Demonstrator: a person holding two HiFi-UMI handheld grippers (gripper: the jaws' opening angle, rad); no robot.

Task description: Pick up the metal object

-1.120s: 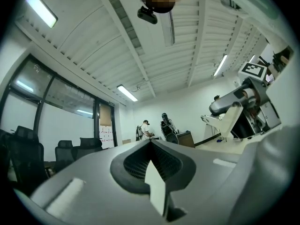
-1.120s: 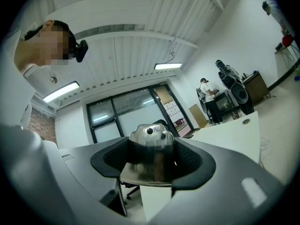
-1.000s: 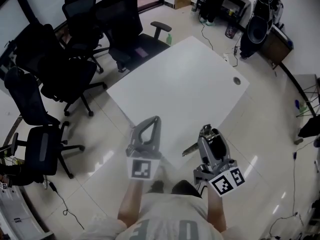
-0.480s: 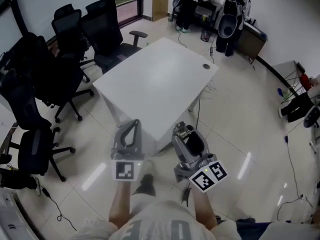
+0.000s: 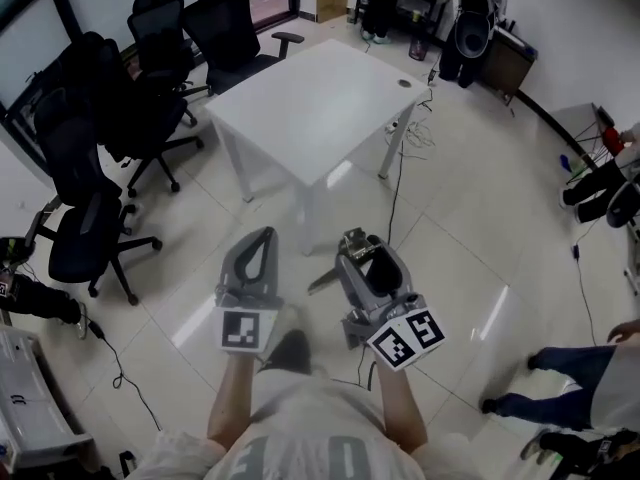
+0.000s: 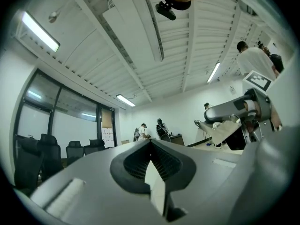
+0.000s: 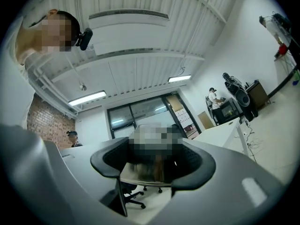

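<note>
Two grippers are held low in front of the person, over the tiled floor and well apart from the white table. The metal object, a flat thin strip, is clamped in the right gripper. Its free end points toward the left gripper, near it but not touching. The left gripper's jaws are pressed together at their tips, with nothing between them.

The pick-up appears to be made already, so the step in hand is judged to be carrying. It is likely done well if the clamp is held firm, since only a short part of the strip seems to be gripped and a thin plate may pivot or slip. The free end should be turned away from the legs and from the other gripper.

No brand or label can be read on the object. Only square black-and-white markers are shown on the cubes. The print on the shirt is too foreshortened to be read.
</note>
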